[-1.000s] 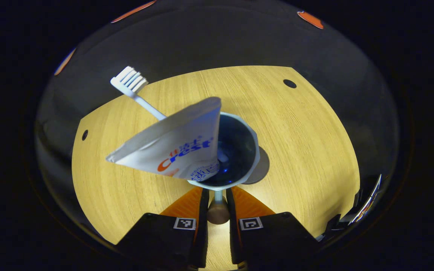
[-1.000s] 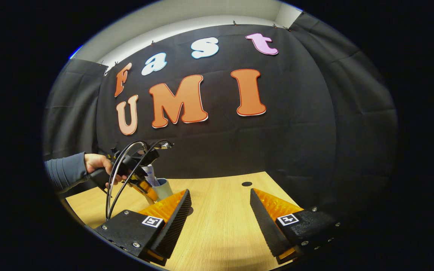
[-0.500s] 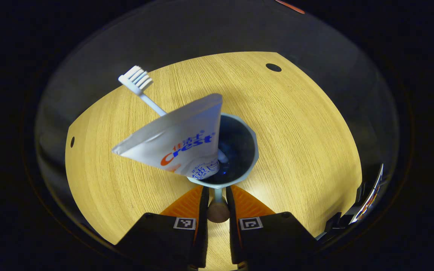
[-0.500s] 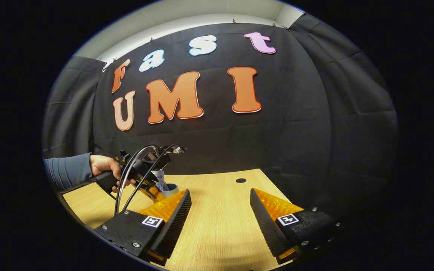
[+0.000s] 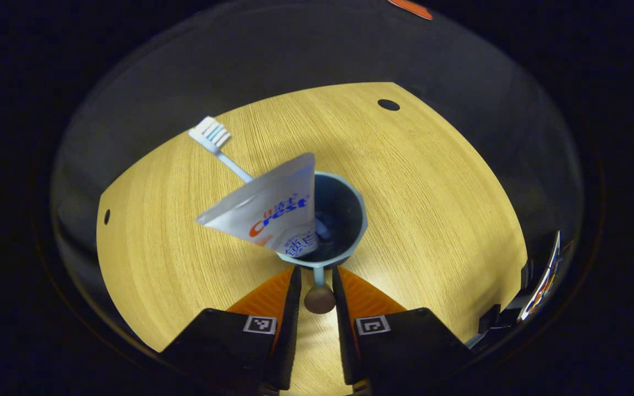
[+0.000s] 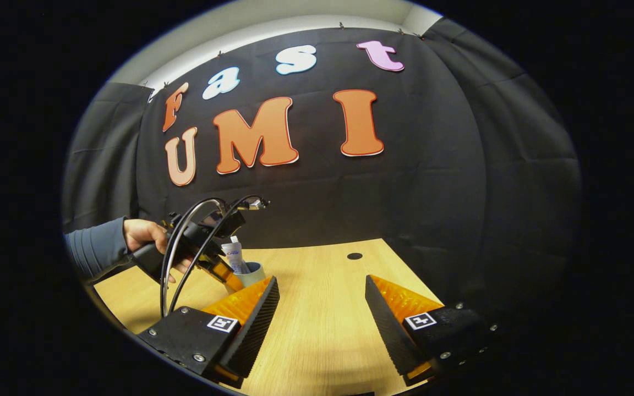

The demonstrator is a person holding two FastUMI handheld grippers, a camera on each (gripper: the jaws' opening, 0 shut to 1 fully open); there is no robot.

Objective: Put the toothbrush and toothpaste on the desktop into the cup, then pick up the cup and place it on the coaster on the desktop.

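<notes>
- Since half a second ago, the pale blue plastic cup (image 5: 359,220) has shrunk in the left gripper view. In the right gripper view the far gripper now sits a little higher over it.
- At the left of the right gripper view, a hand (image 6: 143,236) in a grey-blue sleeve (image 6: 94,250) holds the left hand-held gripper (image 5: 315,272).
- Its fingers lie close on either side of the cup's thin handle with its brown knob (image 5: 320,300). I cannot tell whether they press on it.
- The white bristled toothbrush (image 5: 212,135) and the white squeezed toothpaste tube (image 5: 267,212) both stand in the cup, leaning the same way.
- The cup stands on the light wooden surface (image 5: 432,209). From here I cannot make out what lies beneath it.
- Further right, the right hand-held gripper (image 6: 322,283) hangs above the surface with its fingers spread wide, grasping nothing.
- A small dark round hole (image 6: 354,256) lies in the surface beyond it.
</notes>
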